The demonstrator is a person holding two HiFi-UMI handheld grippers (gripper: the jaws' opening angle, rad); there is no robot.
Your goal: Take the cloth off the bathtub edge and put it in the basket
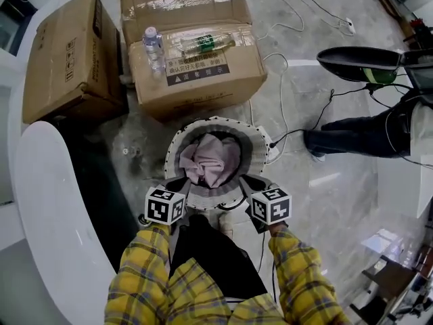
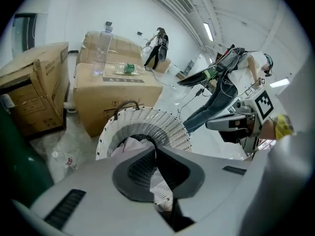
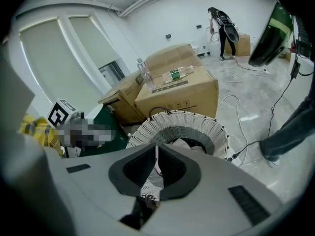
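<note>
Head view: left gripper (image 1: 176, 185) and right gripper (image 1: 252, 184) are both pinched tight on the basket (image 1: 218, 122) rim, with the pink cloth (image 1: 211, 160) inside just ahead of them.

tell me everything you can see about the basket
The basket is round and white, woven-looking with rows of small holes. It has a grey band inside its rim and a dark loop handle on the far side. It appears to stand upright on the pale floor, beside a cardboard box. A crumpled pink cloth lies inside it. The left gripper and right gripper are each shut on its near rim, one at either side.
</note>
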